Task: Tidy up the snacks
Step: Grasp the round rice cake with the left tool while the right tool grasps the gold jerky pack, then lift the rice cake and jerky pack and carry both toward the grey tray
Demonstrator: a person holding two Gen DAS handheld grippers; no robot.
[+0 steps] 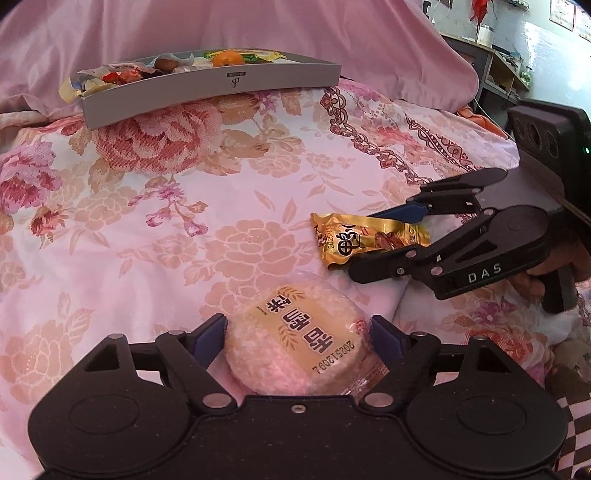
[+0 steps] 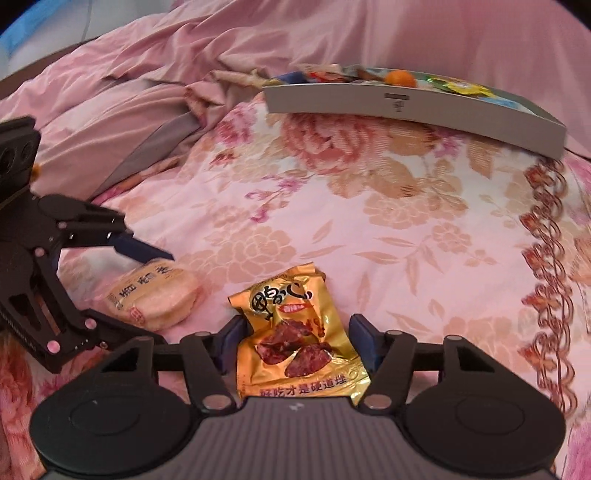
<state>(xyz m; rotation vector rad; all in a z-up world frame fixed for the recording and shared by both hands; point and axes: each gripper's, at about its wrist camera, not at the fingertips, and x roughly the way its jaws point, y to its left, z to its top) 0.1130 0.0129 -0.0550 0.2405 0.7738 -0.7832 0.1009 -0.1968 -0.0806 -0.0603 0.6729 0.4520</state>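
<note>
The round rice cracker pack (image 1: pixel 295 343) lies on the floral bedspread (image 1: pixel 147 221), right btwn the fingers of the left tool (image 1: pixel 297 330). Both blue pads sit against the pack's edges, left pad (image 1: pixel 210 334) touching the wrapper and the right one too, so the tool is closed on it at a fairly wide span.

The gold snack packet (image 2: pixel 295 328) lies just beside the cracker, btwn the fingers of the right tool (image 2: pixel 295 339). Left pad (image 2: pixel 231 339) touches the packet's edge; right pad (image 2: pixel 364 339) is at the foil edge, contact can't be told for sure. Span is medium, packet flat on the bed w/ its top end poking out past the fingertips.

Grey tray (image 1: pixel 207 92) w/ mixed snacks and an orange fruit (image 1: pixel 227 59) sits well apart, at the far side of the bed against pink bedding (image 1: pixel 258 26).
</note>
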